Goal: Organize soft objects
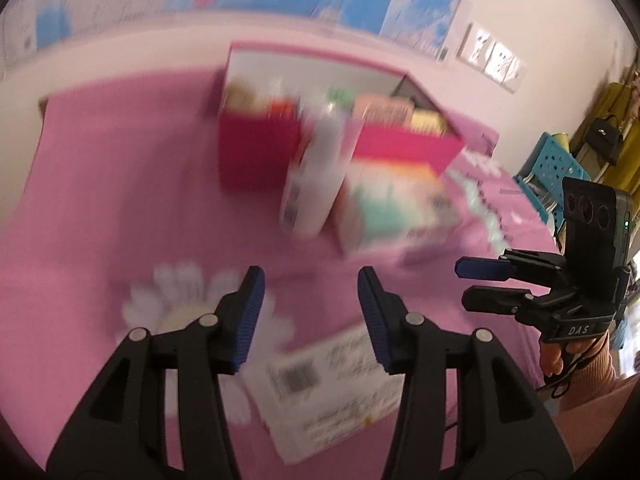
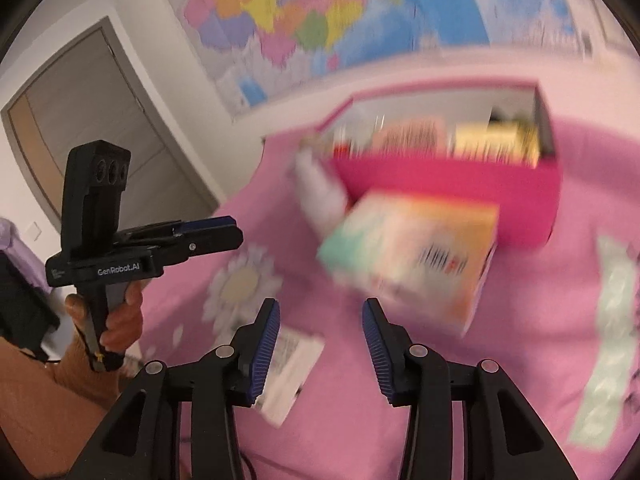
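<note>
Left hand-held gripper (image 1: 311,314) is hovering part-open and empty over a pink cloth (image 1: 100,200); the right hand-held gripper (image 1: 474,286) reads "DAS".

Right wrist view: jaws are standing part-open, empty, below a blurred soft pack (image 2: 412,264) touching the magenta box (image 2: 460,188); "GenRobot.AI" marks the left.

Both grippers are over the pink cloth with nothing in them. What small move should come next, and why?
Probably ease the right gripper forward and down onto the pastel pack. Its jaws stand open and empty, and the pack lies loose on the cloth just ahead, in front of the pink box. The left gripper is also open; blur hides finer detail.
</note>
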